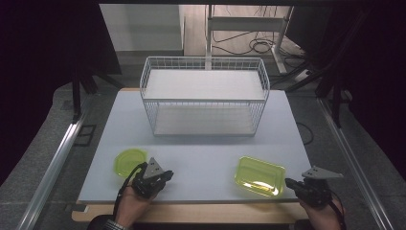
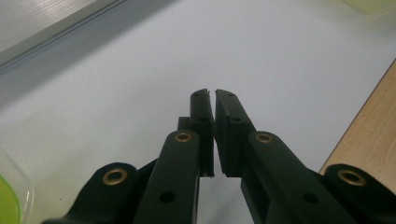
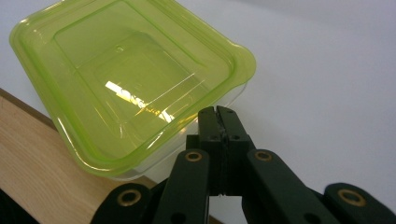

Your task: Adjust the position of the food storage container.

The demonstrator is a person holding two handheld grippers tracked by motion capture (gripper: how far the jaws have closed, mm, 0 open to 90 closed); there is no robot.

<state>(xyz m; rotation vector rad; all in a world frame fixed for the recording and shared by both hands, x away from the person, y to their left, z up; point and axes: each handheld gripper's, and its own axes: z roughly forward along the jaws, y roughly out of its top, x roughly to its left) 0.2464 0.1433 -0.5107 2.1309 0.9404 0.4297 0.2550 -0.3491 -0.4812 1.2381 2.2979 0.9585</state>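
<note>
High view: a white wire basket (image 1: 204,96) stands at upper centre on the pale table (image 1: 201,158), its two shelves bare, while a round green container (image 1: 129,161) lies at lower left and a rectangular green container (image 1: 260,176) at lower right, so the work appears to be at its outset, with neither container lifted or shelved. The left gripper (image 1: 165,176) rests just right of the round container; the right gripper (image 1: 290,182) lies just beside the rectangular one's right edge. Left gripper view: the jaws of the left gripper (image 2: 214,95) stand nearly together with a thin slit between them, gripping nothing, above bare table; a green rim shows at the lower left corner. Right gripper view: the right gripper (image 3: 217,111) is fully closed and empty, its tips at the near rim of the rectangular container (image 3: 126,79), which is translucent yellow-green, shallow, round-cornered, glossy, empty, and slightly overhanging the wooden table edge (image 3: 42,163) at lower left.
</note>
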